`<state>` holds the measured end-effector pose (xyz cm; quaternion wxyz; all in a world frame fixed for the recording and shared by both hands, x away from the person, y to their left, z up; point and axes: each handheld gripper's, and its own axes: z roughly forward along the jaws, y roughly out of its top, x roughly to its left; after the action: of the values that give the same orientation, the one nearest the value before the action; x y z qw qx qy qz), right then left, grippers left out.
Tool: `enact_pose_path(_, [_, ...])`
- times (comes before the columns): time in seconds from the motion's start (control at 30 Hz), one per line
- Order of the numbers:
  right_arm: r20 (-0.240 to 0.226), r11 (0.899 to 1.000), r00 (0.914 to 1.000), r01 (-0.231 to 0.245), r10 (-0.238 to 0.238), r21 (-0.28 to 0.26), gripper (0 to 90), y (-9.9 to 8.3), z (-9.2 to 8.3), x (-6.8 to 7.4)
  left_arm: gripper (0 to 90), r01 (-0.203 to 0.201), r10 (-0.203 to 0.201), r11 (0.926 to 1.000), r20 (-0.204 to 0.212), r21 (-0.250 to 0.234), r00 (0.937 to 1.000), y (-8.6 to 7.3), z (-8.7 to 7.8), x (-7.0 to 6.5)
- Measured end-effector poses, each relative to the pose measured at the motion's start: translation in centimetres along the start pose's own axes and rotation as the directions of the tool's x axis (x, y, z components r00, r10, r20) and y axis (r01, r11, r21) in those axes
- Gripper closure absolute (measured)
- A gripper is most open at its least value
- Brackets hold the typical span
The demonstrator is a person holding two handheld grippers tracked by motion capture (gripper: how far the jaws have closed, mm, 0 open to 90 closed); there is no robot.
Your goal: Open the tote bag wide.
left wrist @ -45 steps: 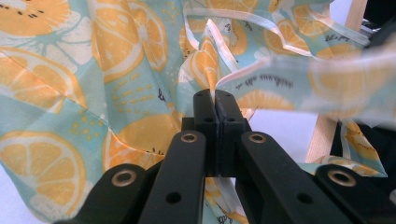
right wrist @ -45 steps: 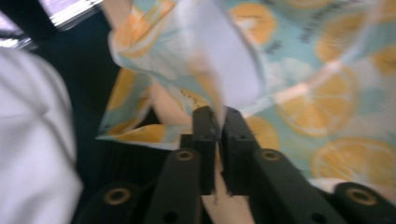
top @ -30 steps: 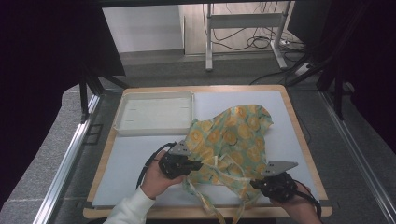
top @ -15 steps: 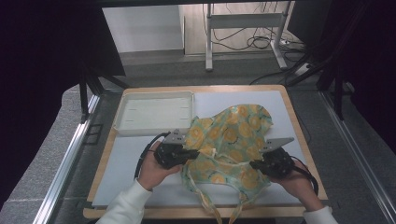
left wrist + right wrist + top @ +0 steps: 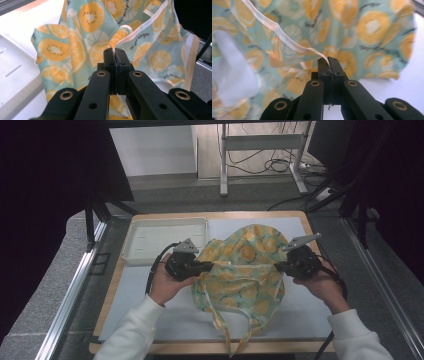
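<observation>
A teal cloth printed with orange slices [image 5: 245,265] hangs between my two grippers above the white mat [image 5: 130,295]. My left gripper [image 5: 209,265] is shut on the cloth's left hem, and its jaws pinch the white-trimmed edge [image 5: 115,51]. At the cloth's right side my right gripper [image 5: 278,266] is shut on the hem too, with the white trim running out from between its jaws [image 5: 328,62]. Cream ties [image 5: 235,330] dangle from the cloth toward the table's front edge. The far part of the cloth still rests on the mat.
A white shallow tray [image 5: 160,240] stands at the back left of the wooden board [image 5: 107,305]. Metal rails [image 5: 70,290] flank the table. A metal frame [image 5: 260,142] and cables lie on the floor beyond.
Both grippers have lifted and moved away from the front edge with the cloth's edge between them. The cloth has risen and spread, and its ties now hang lower in front.
</observation>
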<state>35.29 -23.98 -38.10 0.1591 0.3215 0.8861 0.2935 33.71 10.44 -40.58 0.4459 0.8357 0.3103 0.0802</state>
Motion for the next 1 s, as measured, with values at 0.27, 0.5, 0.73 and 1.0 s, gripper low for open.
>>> enact_pose_path(0.27, [0.015, 0.999, 0.9993, -0.034, 0.034, -0.01, 88.8, 1.9, 0.1, -3.2, 90.0, -0.015, 0.015, 0.9999, -0.027, -0.008, 0.9995, 2.6, 0.8, 1.6])
enact_pose_path(0.5, [0.011, 0.999, 0.9988, -0.048, 0.048, -0.019, 88.8, 3.4, 0.7, -5.8, 90.0, -0.013, 0.013, 0.9999, -0.034, -0.004, 0.9993, 3.9, 1.7, 2.9])
enact_pose_path(0.73, [0.022, 0.998, 0.9983, -0.053, 0.053, -0.026, 88.8, 4.5, 1.1, -6.5, 90.0, 0.0, 0.0, 1.0, -0.052, -0.005, 0.9986, 4.5, 1.8, 3.6])
enact_pose_path(1.0, [0.024, 0.998, 0.9986, -0.046, 0.047, -0.04, 88.8, 5.5, 1.3, -6.3, 90.0, 0.039, -0.04, 0.9991, -0.068, -0.015, 0.9968, 4.3, 1.8, 4.7])
